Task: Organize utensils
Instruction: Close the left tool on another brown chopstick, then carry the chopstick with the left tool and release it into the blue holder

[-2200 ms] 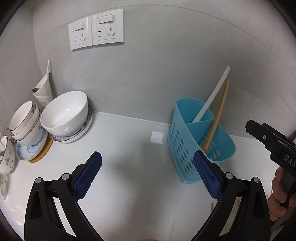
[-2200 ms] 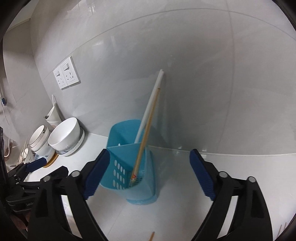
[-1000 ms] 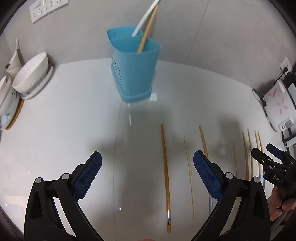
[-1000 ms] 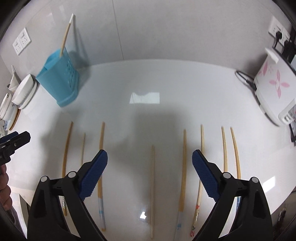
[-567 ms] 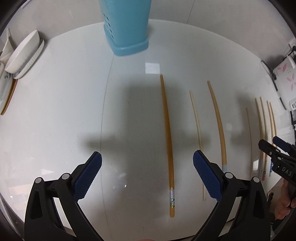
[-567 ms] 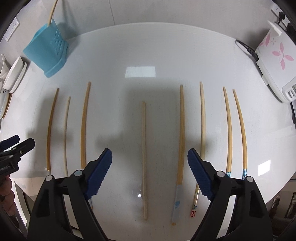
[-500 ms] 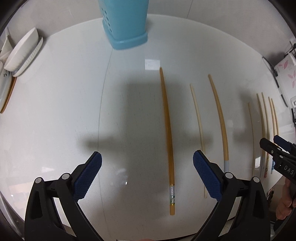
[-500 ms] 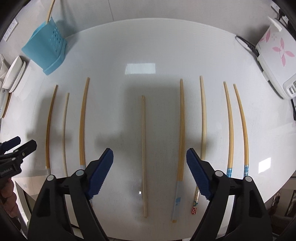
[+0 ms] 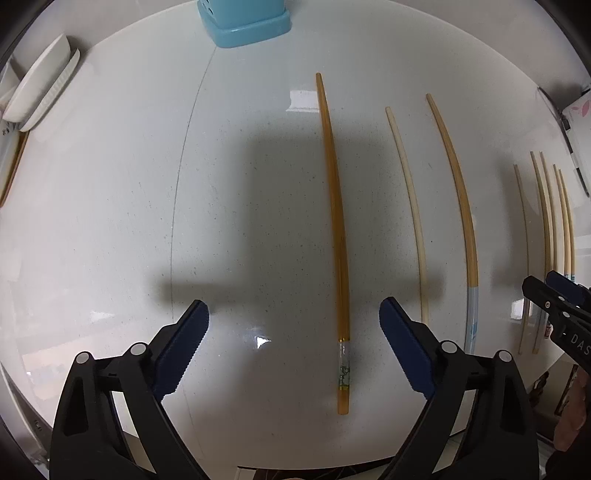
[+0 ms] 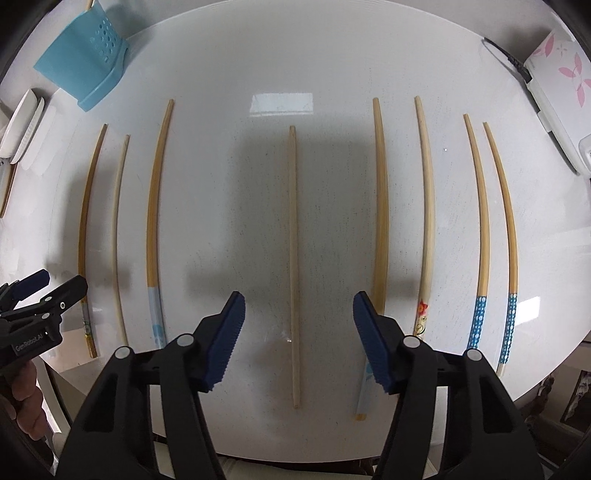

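Several chopsticks lie side by side on the white counter. My left gripper [image 9: 293, 325] is open above the counter, with an amber chopstick [image 9: 334, 206] running between its jaws, nearer the right one. My right gripper [image 10: 298, 314] is open and straddles a plain wooden chopstick [image 10: 293, 236]. A blue utensil holder stands at the far edge in the left wrist view [image 9: 243, 18] and at the far left in the right wrist view [image 10: 83, 44]. Blue-dotted chopsticks [image 10: 480, 229] lie at the right.
White bowls and plates [image 9: 40, 92] are stacked at the far left. A white appliance with pink flowers [image 10: 557, 74] and its cable sits at the far right. The counter's front edge [image 10: 295, 454] runs just below my grippers.
Both grippers have come away from the blue holder, tilted down toward the counter and dropped closer to the row of chopsticks. The right gripper's jaws have narrowed a little.
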{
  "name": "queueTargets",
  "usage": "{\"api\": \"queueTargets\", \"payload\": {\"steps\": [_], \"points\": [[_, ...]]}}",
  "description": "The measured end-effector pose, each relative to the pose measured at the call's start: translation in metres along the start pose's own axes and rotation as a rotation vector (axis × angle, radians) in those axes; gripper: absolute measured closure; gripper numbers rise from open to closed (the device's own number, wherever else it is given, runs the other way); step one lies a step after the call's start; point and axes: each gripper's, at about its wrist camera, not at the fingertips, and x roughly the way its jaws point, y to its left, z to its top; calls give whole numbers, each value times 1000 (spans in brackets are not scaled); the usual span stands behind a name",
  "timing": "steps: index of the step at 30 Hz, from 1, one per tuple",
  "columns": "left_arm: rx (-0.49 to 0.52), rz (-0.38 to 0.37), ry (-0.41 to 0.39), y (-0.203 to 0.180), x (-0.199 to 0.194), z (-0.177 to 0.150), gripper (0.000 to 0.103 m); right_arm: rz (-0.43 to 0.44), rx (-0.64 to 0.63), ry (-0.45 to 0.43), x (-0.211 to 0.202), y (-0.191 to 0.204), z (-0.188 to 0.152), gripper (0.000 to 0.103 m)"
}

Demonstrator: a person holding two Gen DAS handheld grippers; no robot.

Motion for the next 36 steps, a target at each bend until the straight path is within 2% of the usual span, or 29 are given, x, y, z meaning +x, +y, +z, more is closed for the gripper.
{"api": "queueTargets", "payload": {"steps": [7, 11, 14, 16, 17, 19, 20, 28, 36], "points": [[11, 12, 33, -5, 8, 0, 26, -5, -14, 26, 8, 14, -6, 68], [10, 14, 37, -13, 8, 7, 32, -14, -13, 23, 10, 21, -2, 75], [8, 16, 39, -25, 4, 7, 44, -17, -14, 30, 14, 24, 6, 83], [13, 18, 38, -29, 3, 8, 61, -19, -16, 34, 15, 26, 8, 87], [18, 19, 39, -30, 2, 8, 67, -18, -15, 37, 15, 28, 8, 88], [25, 20, 49, -34, 2, 8, 97, -17, -13, 42, 17, 28, 9, 96], [27, 17, 57, -33, 2, 9, 97, -16, -13, 46, 18, 30, 10, 99], [-7, 3, 59, -30, 1, 11, 97, -6, 6, 57, 23, 27, 30, 99], [-11, -31, 37, -13, -10, 3, 97, 12, 3, 27, 8, 16, 27, 99]]}}
